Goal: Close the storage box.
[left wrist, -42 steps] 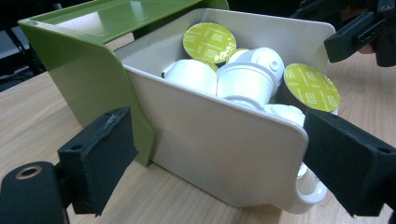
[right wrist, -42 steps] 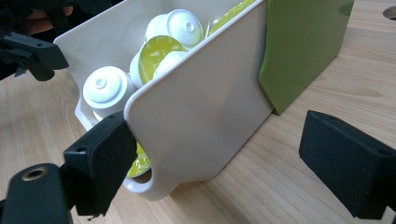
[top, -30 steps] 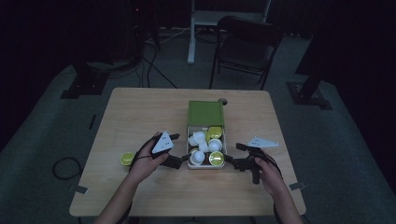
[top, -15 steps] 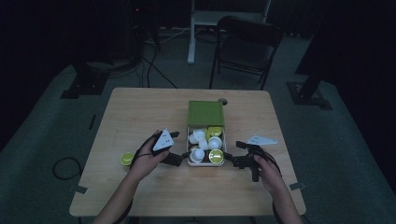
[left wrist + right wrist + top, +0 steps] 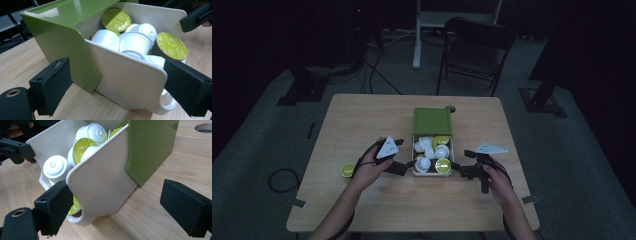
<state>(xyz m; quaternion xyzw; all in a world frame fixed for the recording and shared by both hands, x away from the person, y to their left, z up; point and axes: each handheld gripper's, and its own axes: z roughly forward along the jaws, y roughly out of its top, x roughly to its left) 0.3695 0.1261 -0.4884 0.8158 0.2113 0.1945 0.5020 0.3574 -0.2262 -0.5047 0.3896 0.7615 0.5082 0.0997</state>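
A green box (image 5: 432,121) stands mid-table with its white drawer (image 5: 414,170) pulled out toward me, full of several coffee capsules (image 5: 442,166), some white, some with yellow-green lids. My left gripper (image 5: 408,165) is at the drawer's left front corner, open, its pads (image 5: 53,86) spread either side of the white side wall (image 5: 125,82). Opposite it, my right gripper (image 5: 457,169) is open at the right front corner, with the drawer wall (image 5: 100,187) and green casing (image 5: 150,147) between its pads (image 5: 186,210). Neither holds anything.
A loose yellow-lidded capsule (image 5: 347,170) lies on the table left of my left hand. A round hole (image 5: 450,108) is cut in the tabletop behind the box. A dark chair (image 5: 477,45) stands beyond the table's far edge.
Both grippers have edged inward toward the drawer's front corners. The box, drawer and loose capsule have not moved.
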